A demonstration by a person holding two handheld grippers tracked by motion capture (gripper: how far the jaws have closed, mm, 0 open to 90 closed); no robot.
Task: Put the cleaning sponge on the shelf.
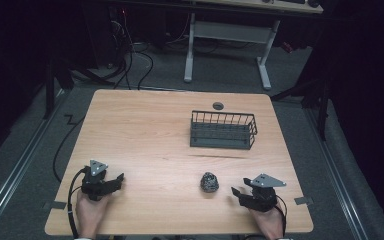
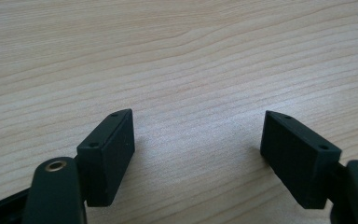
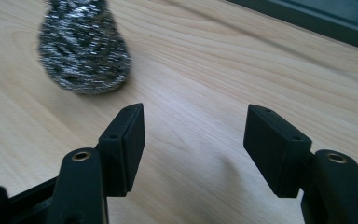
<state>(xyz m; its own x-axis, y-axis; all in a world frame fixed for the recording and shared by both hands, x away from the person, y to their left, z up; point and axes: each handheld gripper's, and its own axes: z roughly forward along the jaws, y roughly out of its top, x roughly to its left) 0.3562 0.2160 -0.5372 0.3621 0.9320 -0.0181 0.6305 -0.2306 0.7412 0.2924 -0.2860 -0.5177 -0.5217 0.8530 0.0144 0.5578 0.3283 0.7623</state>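
Note:
A ball of steel wool lies on the wooden table, front right of centre. My right gripper rests low just right of it, open, with bare wood between its jaws; in the right gripper view the steel wool sits ahead and to the left of the gripper, apart from it. My left gripper stays near the front left of the table, held by a hand. In the left gripper view this gripper stands open over plain wood.
A dark wire basket stands behind the steel wool, right of centre; its base crosses the top of the right gripper view. A small round grommet sits near the far edge. Table edges lie close behind both hands.

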